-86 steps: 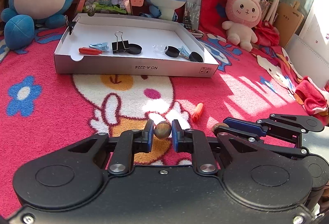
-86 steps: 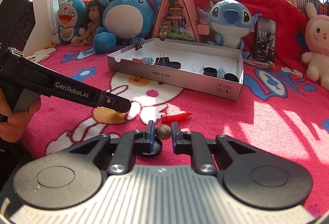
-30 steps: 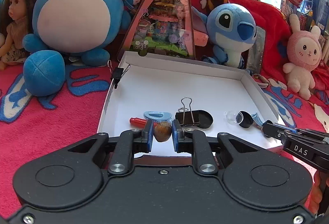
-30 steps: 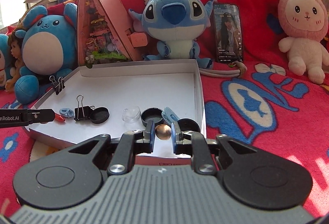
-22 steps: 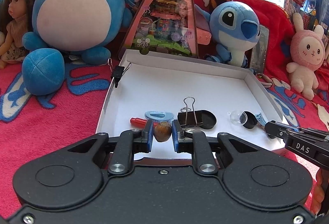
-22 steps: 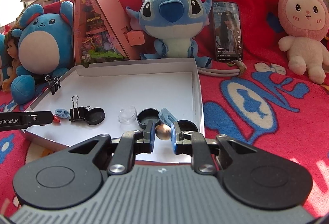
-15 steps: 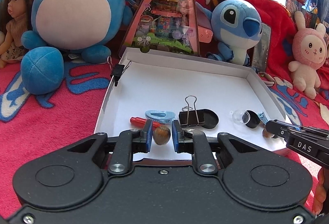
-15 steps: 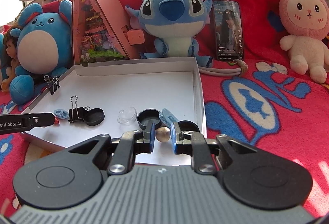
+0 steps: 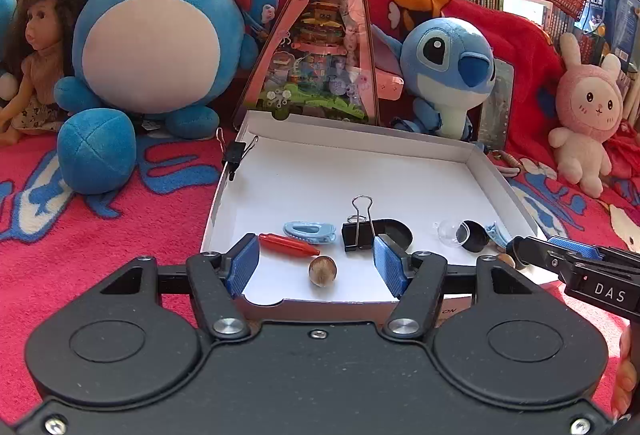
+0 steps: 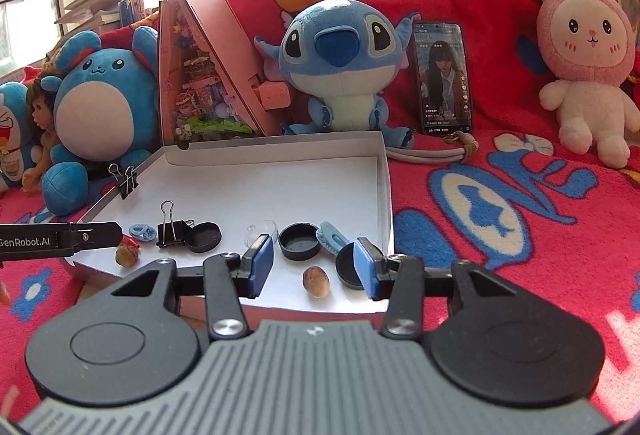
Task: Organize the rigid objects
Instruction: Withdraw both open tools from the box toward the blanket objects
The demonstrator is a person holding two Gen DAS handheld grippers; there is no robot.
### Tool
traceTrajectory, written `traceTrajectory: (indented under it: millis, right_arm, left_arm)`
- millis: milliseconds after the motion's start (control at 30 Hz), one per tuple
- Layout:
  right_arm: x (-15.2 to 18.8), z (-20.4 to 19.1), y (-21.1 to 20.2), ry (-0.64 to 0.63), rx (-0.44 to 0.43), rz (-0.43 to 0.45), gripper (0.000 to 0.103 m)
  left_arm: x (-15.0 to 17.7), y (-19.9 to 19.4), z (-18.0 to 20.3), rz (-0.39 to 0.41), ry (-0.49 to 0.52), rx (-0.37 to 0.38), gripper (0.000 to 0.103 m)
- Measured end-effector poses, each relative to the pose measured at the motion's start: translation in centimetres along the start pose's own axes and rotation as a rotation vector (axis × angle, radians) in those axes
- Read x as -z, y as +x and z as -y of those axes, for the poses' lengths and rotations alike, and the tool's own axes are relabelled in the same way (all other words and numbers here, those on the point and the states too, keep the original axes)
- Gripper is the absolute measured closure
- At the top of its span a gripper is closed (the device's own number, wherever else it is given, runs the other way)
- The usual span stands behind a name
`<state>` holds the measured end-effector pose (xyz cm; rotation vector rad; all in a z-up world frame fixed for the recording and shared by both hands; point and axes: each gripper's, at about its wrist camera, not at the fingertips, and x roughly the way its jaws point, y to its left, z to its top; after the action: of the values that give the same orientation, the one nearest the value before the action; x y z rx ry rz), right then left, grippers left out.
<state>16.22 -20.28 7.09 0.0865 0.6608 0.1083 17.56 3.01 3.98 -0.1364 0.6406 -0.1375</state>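
A shallow white cardboard box (image 9: 352,163) (image 10: 272,151) lies on the red blanket. My left gripper (image 9: 316,263) hovers over its near left corner; its jaws are opening, and a brown nut (image 9: 322,270) lies loose on the box floor between them, untouched. My right gripper (image 10: 314,267) hangs over the near right part of the box, jaws also opening, with a second brown nut (image 10: 316,281) lying free between the blue pads. The first nut (image 10: 127,256) also shows beside the left gripper's finger in the right wrist view.
In the box lie a red stick (image 9: 288,244), a blue clip (image 9: 309,232), a black binder clip (image 9: 359,231), black caps (image 10: 299,241) and a clear dome (image 10: 262,229). Plush toys, a doll and a phone (image 10: 442,77) stand behind it.
Both grippers' jaws have spread apart and let go of their nuts, which dropped to the box floor. Neither hand has shifted much.
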Motion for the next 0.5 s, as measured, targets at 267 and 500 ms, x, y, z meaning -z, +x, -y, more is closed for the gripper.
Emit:
traceTrajectory:
  millis: [267,500]
  right_arm:
    - [1.1,0.4,-3.2,-0.033,-0.037,0.023,0.028]
    - [2.6,0.3,-6.3,-0.116,-0.07,0.027,0.023]
  left_arm:
    - [1.2,-2.8,0.8,0.006,0.034,0.072,0.033]
    - [3.0,-5.0,1.9,-0.019,0.073,0.144,0.032]
